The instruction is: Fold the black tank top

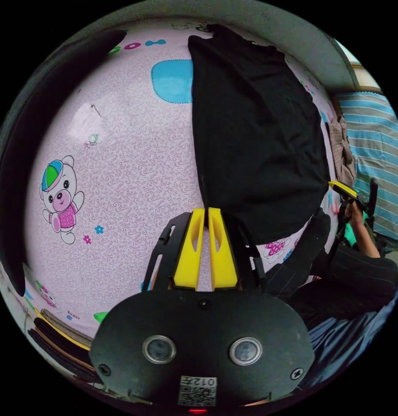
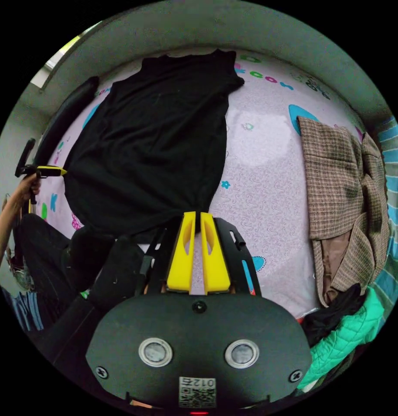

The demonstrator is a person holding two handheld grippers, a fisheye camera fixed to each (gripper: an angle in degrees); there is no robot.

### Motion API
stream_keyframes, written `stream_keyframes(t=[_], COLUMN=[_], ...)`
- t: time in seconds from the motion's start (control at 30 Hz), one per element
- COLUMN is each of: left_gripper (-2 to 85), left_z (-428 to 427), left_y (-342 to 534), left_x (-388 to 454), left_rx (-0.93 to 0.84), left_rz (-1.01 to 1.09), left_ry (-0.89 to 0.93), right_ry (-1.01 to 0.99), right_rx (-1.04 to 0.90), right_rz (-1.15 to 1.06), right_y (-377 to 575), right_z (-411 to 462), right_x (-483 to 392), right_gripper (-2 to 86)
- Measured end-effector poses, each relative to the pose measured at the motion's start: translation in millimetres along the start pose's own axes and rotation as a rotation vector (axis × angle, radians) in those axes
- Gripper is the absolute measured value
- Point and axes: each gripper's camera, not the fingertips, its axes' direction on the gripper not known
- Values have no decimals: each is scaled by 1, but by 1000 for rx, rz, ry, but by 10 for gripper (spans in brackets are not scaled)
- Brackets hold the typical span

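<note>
Black tank top [image 2: 155,143] lies flat and spread on the bed [image 2: 268,182], hem toward me, straps at the far edge. My left claw [image 1: 206,211] has its jaws nearly together at the hem's corner; I cannot tell if they pinch cloth. My right claw [image 2: 195,215] is the same at the other corner. Pink cartoon sheet [image 1: 121,173], teddy print [image 1: 60,195]. Plaid jacket [image 2: 342,195] lies beside the top, green quilted garment [image 2: 342,338] at the bed's edge. Striped bedding [image 1: 376,143] beyond.

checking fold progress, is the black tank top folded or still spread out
Spread flat: the black tank top lies open on the pink sheet, hem toward the grippers.
</note>
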Motion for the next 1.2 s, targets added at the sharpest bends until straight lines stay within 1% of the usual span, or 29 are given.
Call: stream_keyframes(t=[0.1,0.2,0.33,0.47,0.53,0.57,0.6,0.63,0.67,0.77,0.87,0.93,1.0,1.1,1.2], left_gripper=[3,5,8,13,16,19,22,24,27,38,48,52,56,60,66], left_z=[1,3,6,10,13,14,16,17,19,24,29,31,33,38,56], left_y=[-4,-8,-8,-7,-6,-6,-5,-5,-4,-1,6,13,22,29,34], left_x=[7,13,10,5,2,0,-1,-2,-4,-9,-15,-18,-20,-23,-20], left_rx=[-11,-21,-16,-3,-3,1,5,6,7,9,31,52,82,93,81], left_rz=[17,36,27,20,17,19,24,27,23,30,29,32,43,30,45], left_ry=[-27,-50,-34,-2,8,12,16,21,32,39,73,99,138,146,168], right_ry=[-44,-154,-289,-296,-363,-329,-209,-173,-169,-77,-121,-96,-68,-116,-140], right_rx=[10,20,106,115,198,200,132,33,15,34,-19,-25,-3,52,60], right_rz=[48,180,313,375,357,342,310,294,294,238,263,261,273,291,259], right_y=[11,25,43,54,58,59,57,56,56,57,60,63,68,78,83], right_z=[-6,-2,-4,-1,-11,-12,-7,5,8,4,17,19,16,9,11], right_x=[16,39,62,73,75,74,73,74,75,73,85,91,94,99,99], right_gripper=[-6,-8,-9,-9,-9,-9,-9,-9,-9,-7,1,18,40,85,97])
